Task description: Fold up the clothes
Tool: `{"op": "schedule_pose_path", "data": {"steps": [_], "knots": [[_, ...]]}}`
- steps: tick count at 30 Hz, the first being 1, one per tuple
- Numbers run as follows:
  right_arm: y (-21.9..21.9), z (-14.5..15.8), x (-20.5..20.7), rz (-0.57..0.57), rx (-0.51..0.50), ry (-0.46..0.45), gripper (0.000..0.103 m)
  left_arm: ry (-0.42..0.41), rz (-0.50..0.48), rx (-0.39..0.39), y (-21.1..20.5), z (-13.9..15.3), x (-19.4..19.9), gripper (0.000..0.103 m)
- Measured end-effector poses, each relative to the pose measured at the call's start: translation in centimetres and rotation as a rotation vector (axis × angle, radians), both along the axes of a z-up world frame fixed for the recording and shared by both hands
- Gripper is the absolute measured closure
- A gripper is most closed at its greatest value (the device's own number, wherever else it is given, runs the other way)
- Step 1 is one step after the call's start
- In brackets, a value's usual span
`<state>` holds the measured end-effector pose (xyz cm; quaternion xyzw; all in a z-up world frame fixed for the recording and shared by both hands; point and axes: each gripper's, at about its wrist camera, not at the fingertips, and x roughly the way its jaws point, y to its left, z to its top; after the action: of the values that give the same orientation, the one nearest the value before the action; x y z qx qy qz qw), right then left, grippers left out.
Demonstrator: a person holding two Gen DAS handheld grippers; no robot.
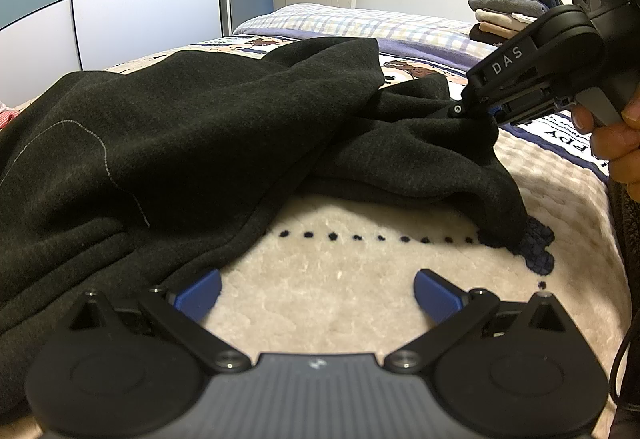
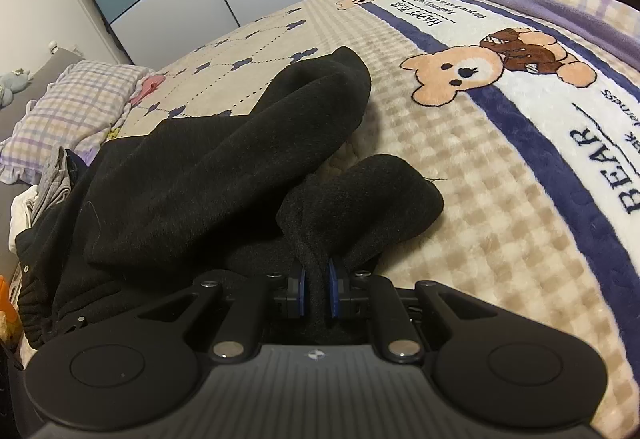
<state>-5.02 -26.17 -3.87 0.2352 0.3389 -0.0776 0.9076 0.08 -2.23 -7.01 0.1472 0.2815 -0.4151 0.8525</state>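
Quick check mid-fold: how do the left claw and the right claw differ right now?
The left claw is open, its blue pads spread wide; the right claw is shut on a bunched fold of the black garment. The left claw holds nothing and hovers over the bare cream blanket beside the garment's edge; the right claw lifts its fold off the bed. Both share the same black frame and blue pads.

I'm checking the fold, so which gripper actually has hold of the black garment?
The right gripper: it is shut on a bunch of the black garment. The left gripper is open over the bare blanket, holding nothing.
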Motion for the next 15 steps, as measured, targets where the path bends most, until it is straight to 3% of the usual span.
{"op": "schedule_pose_path", "data": {"steps": [15], "knots": [[-0.74,-0.09,-0.61,-0.012,0.063,-0.005,0.091,-0.001,0.0,0.001,0.08,-0.04,0.02,0.0]]}}
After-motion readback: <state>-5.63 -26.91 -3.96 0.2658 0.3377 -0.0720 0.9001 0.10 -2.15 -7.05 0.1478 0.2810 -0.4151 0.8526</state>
